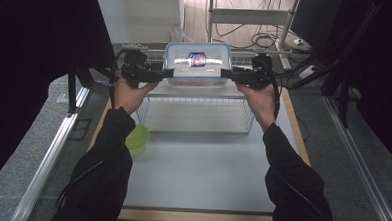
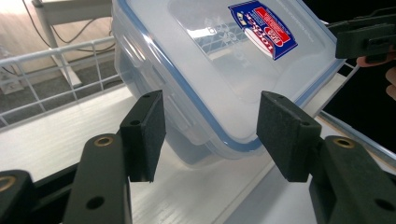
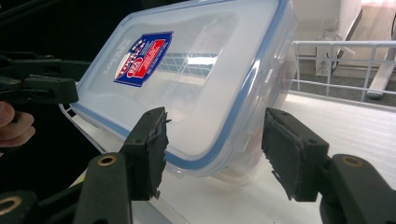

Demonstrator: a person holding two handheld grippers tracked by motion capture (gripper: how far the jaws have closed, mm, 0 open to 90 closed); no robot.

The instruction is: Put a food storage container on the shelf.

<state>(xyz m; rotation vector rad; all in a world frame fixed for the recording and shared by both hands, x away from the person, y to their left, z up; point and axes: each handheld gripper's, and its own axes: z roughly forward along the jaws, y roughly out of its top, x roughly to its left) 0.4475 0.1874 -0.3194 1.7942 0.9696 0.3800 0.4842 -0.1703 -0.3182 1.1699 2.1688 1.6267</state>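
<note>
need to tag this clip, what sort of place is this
Probably a lab or workshop set up for recording, not a home. Black curtains flank the table, loose cables lie on the floor behind, and a metal rail runs along the table's side.

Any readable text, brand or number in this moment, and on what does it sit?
Blue and red sticker on the lid of the clear plastic food container: it carries print, but every line is too small and blurred to read.
Raised lettering moulded into the lid beside the sticker: too faint to read.
Nothing else in view bears text.
</note>
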